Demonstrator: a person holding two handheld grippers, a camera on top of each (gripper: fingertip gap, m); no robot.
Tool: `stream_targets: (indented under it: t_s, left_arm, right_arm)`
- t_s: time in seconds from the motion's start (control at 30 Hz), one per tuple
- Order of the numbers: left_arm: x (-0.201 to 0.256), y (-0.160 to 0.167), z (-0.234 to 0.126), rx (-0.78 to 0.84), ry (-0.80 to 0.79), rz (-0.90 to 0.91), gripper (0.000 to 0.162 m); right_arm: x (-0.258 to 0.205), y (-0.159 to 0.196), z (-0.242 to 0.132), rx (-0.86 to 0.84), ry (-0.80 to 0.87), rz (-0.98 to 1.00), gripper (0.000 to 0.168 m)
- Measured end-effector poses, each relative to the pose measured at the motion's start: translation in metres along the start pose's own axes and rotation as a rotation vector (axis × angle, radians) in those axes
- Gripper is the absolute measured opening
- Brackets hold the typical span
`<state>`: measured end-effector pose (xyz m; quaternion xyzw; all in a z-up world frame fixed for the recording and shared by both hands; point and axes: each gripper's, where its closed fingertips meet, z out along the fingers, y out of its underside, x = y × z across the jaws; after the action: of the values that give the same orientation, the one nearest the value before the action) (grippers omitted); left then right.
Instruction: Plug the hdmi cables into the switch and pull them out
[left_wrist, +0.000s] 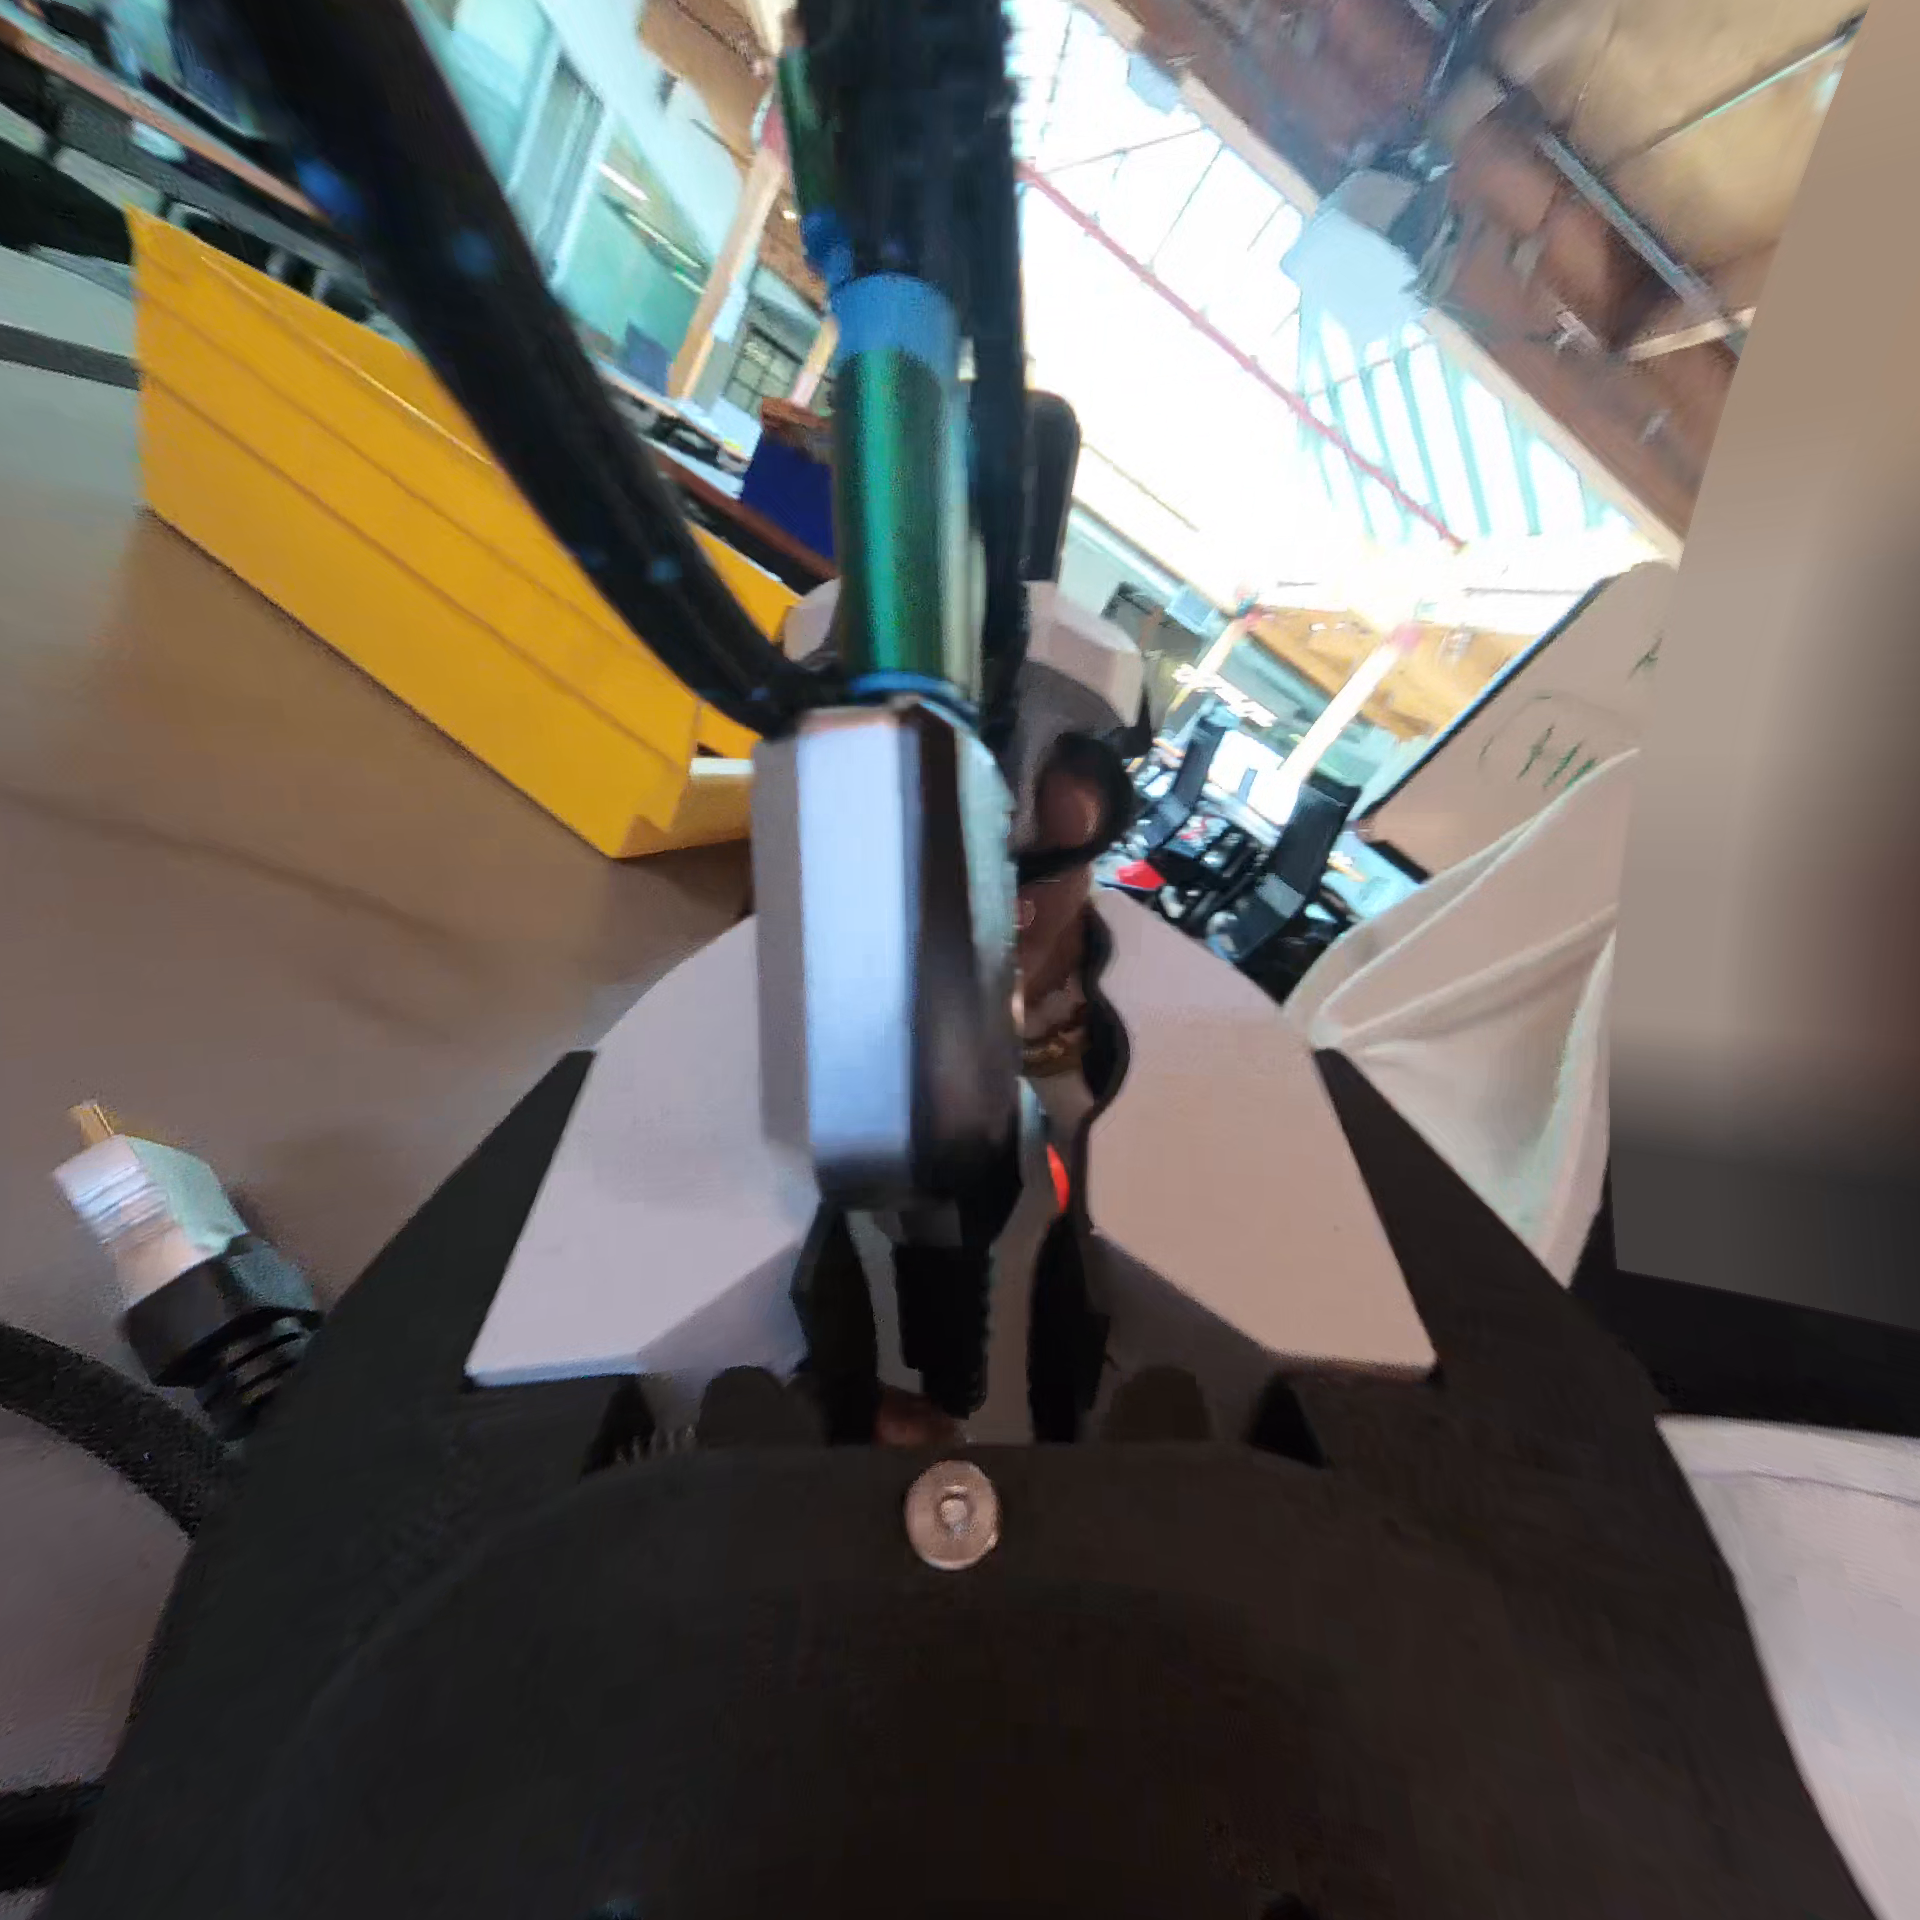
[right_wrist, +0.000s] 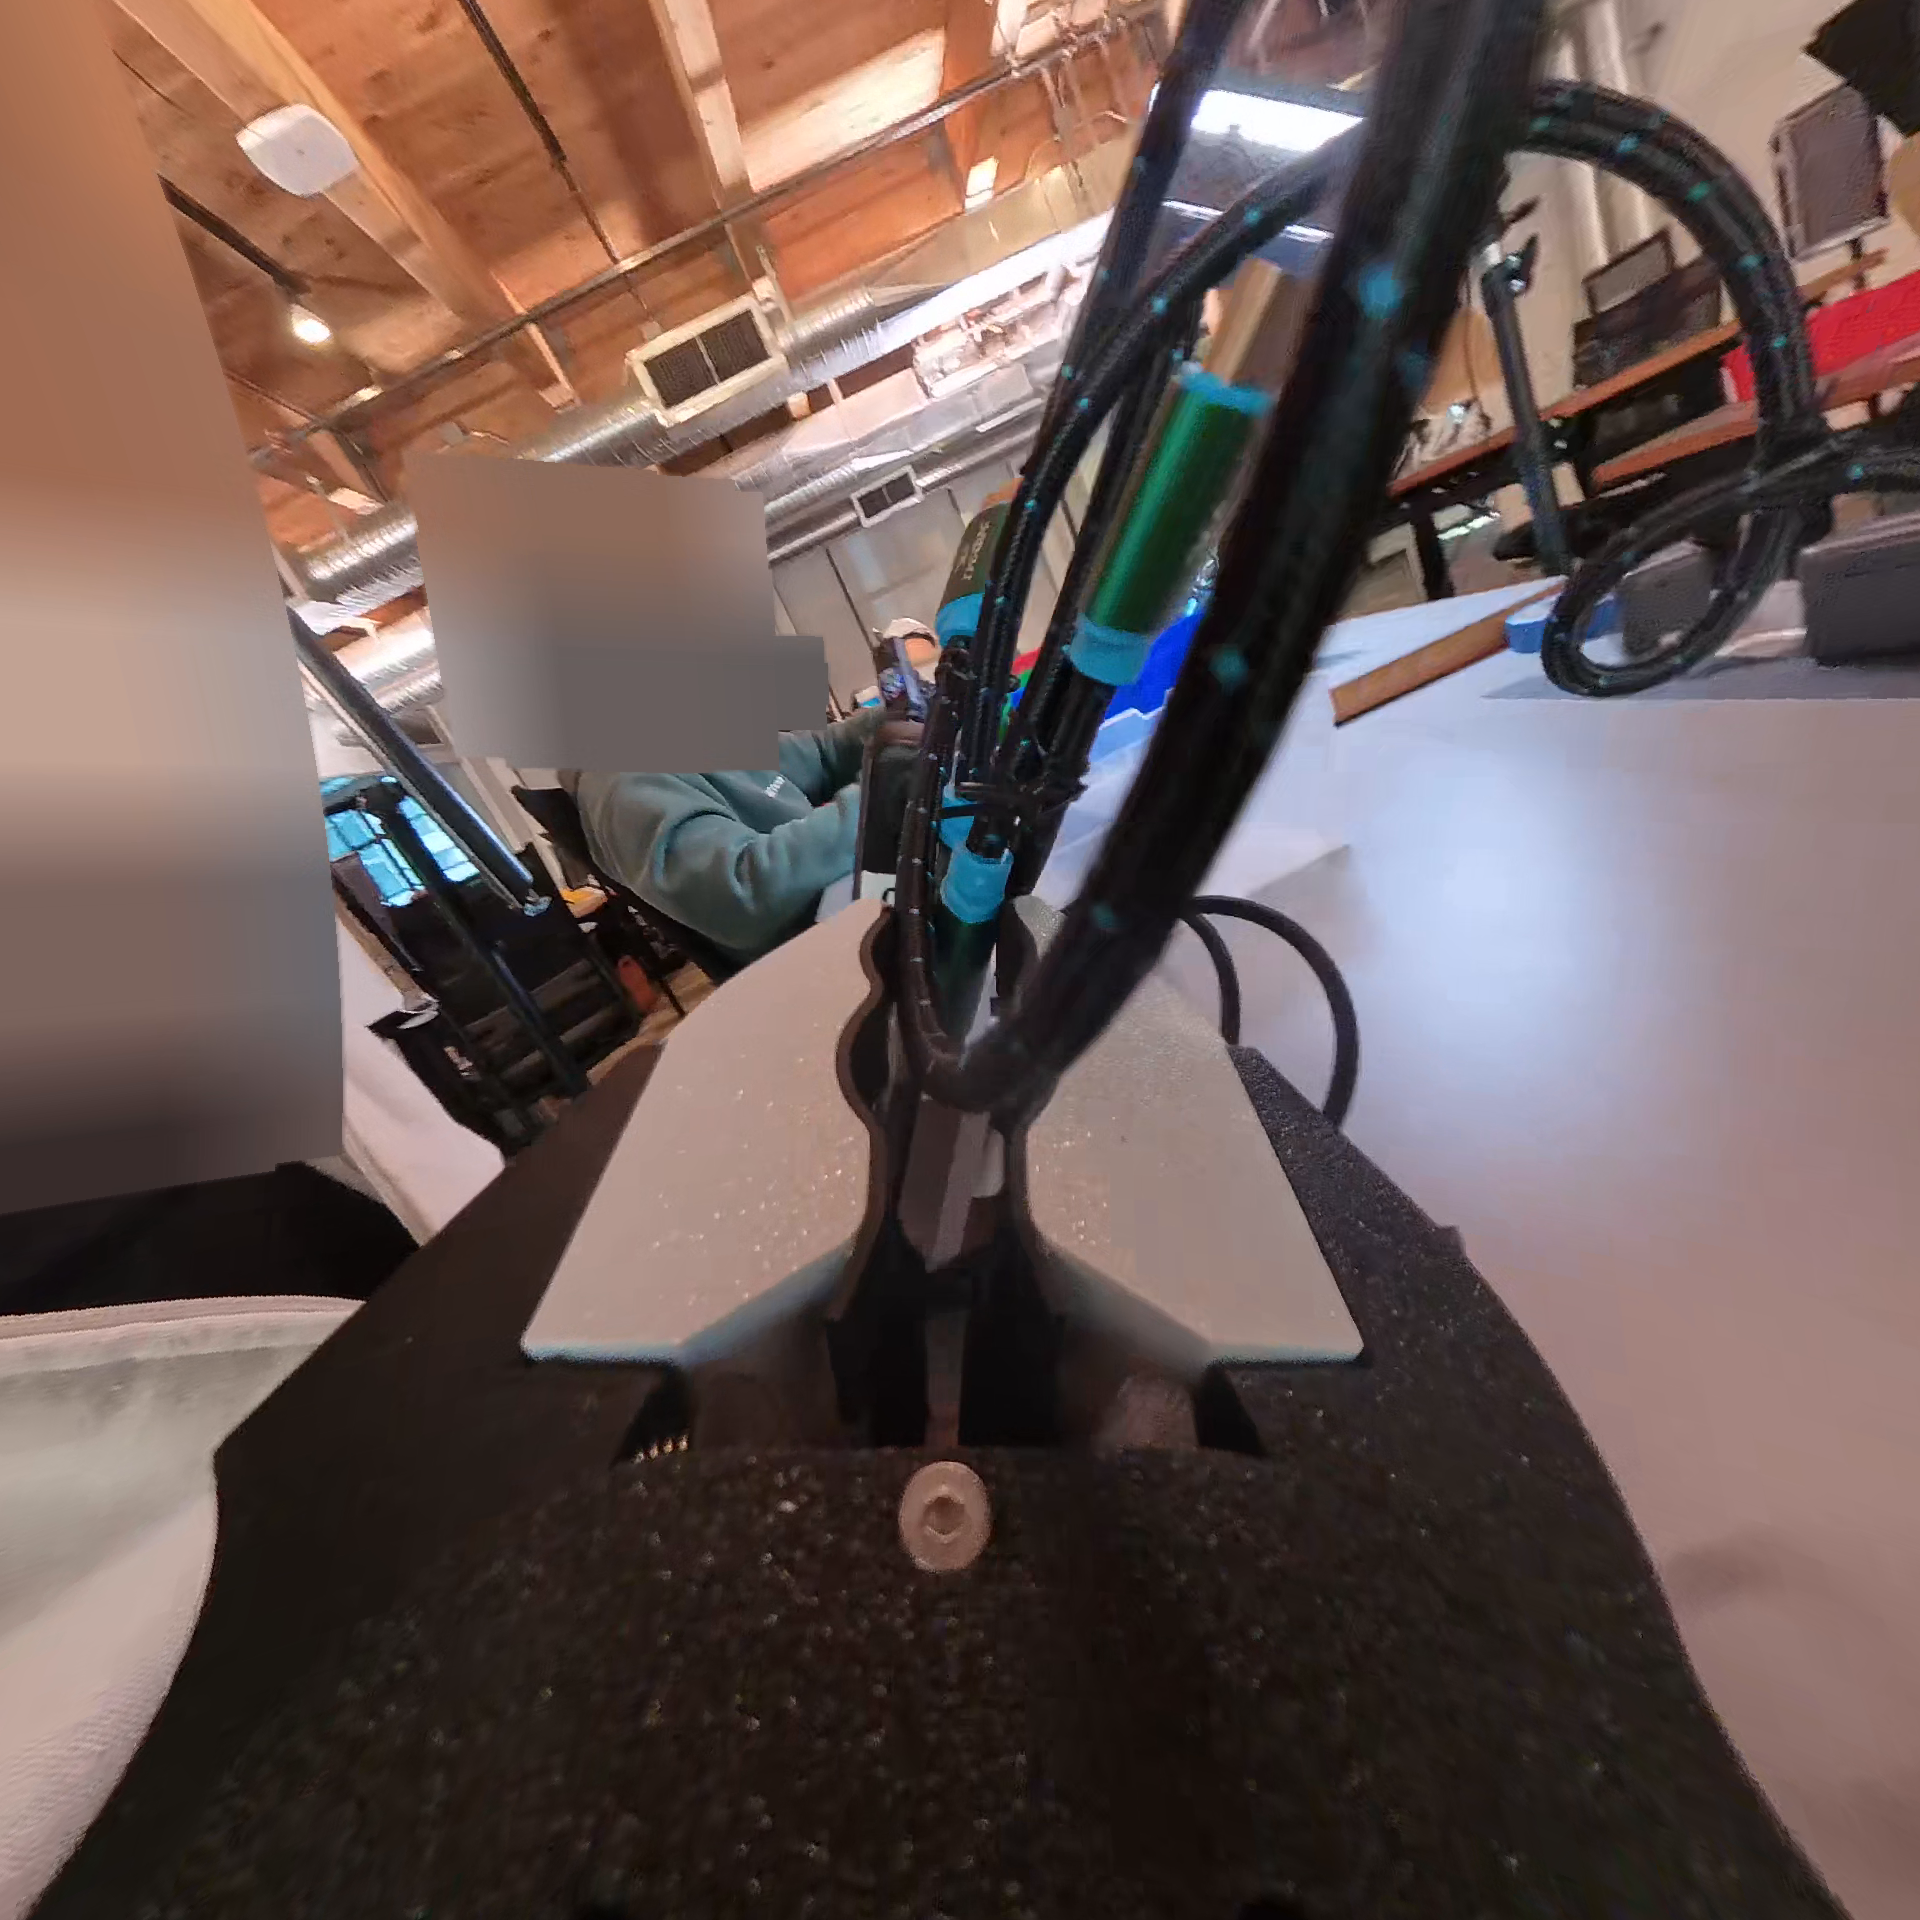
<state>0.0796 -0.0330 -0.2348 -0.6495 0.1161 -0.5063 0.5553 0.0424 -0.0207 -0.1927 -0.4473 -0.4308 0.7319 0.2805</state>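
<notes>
Two grippers hold things up off the counter (left_wrist: 260, 935): the left gripper (left_wrist: 940, 1049) has its fingers (left_wrist: 675, 1143) clamped on a small silver box that I think is the switch (left_wrist: 883, 956), though it is blurry. The right gripper (right_wrist: 940, 1049) has its fingers (right_wrist: 748, 1122) squeezed on a plug end of the hdmi cables (right_wrist: 1247, 623). One spare plug (left_wrist: 145, 1216) lies on the counter. The switch looks light, hard and smooth, so hold its flat sides; the cables are bendy and springy, so hold the hard plug, not the cord.

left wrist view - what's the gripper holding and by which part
The left gripper is shut on the silver switch, clamped at its lower end; black braided cables rise from its upper end.
</notes>
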Motion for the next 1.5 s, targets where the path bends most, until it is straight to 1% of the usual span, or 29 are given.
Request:
stream_targets:
  t_s: [0.03,0.1,0.17,0.23,0.27,0.3,0.33,0.4,0.5,0.57,0.63,0.7,0.8,0.93,1.03,1.13,1.27,1.4,1.5]
  left_arm:
    - [-0.001,-0.002,-0.001,0.02,-0.012,0.013,0.031]
    - [0.004,-0.004,-0.004,0.031,0.031,-0.006,0.024]
    - [0.001,-0.005,-0.003,0.038,0.013,-0.01,0.024]
    - [-0.005,-0.01,-0.005,0.073,-0.036,-0.002,0.024]
    - [-0.009,-0.014,-0.007,0.101,-0.066,0.007,0.024]
    - [-0.013,-0.017,-0.009,0.122,-0.106,0.022,0.024]
    - [-0.018,-0.019,-0.01,0.139,-0.157,0.049,0.024]
    - [-0.027,-0.021,-0.011,0.151,-0.264,0.119,0.024]
    - [-0.036,-0.022,-0.014,0.152,-0.398,0.227,0.024]
    - [-0.038,-0.021,-0.013,0.147,-0.432,0.262,0.024]
    - [-0.037,-0.018,-0.01,0.125,-0.425,0.268,0.024]
    - [-0.038,-0.017,-0.01,0.117,-0.43,0.265,0.024]
    - [-0.041,-0.017,-0.01,0.111,-0.442,0.258,0.024]
    - [-0.042,-0.015,-0.008,0.096,-0.428,0.231,0.024]
    - [-0.044,-0.013,-0.007,0.087,-0.428,0.212,0.024]
    - [-0.047,-0.014,-0.006,0.094,-0.433,0.171,0.024]
    - [-0.048,-0.013,-0.006,0.09,-0.419,0.137,0.025]
    - [-0.047,-0.009,-0.004,0.065,-0.371,0.073,0.024]
    - [-0.048,-0.005,-0.001,0.04,-0.364,0.061,0.024]
  right_arm:
    - [-0.003,0.0,0.001,0.008,-0.022,0.007,0.018]
    - [-0.005,0.0,0.004,0.012,-0.029,-0.005,0.018]
    - [-0.001,0.0,0.003,0.005,0.01,-0.061,0.019]
    - [0.007,0.007,0.004,-0.051,0.091,-0.131,0.022]
    - [0.013,0.012,0.005,-0.083,0.155,-0.178,0.031]
    - [0.019,0.007,0.005,-0.059,0.228,-0.225,0.033]
    - [0.024,-0.001,0.004,-0.019,0.313,-0.277,0.03]
    - [0.026,-0.012,0.003,0.051,0.42,-0.353,0.013]
    - [0.029,-0.01,0.006,0.023,0.512,-0.414,0.014]
    - [0.03,-0.008,0.006,0.003,0.512,-0.411,0.018]
    - [0.032,-0.005,0.007,-0.002,0.494,-0.346,0.024]
    - [0.034,-0.006,0.006,0.012,0.504,-0.336,0.025]
    - [0.036,-0.006,0.006,0.004,0.525,-0.357,0.022]
    - [0.038,-0.005,0.005,0.015,0.491,-0.311,0.021]
    - [0.04,-0.008,0.003,0.07,0.513,-0.372,0.02]
    - [0.043,-0.01,0.004,0.109,0.515,-0.348,0.019]
    - [0.044,-0.012,0.006,0.108,0.537,-0.382,0.019]
    - [0.044,-0.014,0.006,0.101,0.551,-0.421,0.019]
    - [0.045,-0.015,0.005,0.121,0.546,-0.395,0.018]
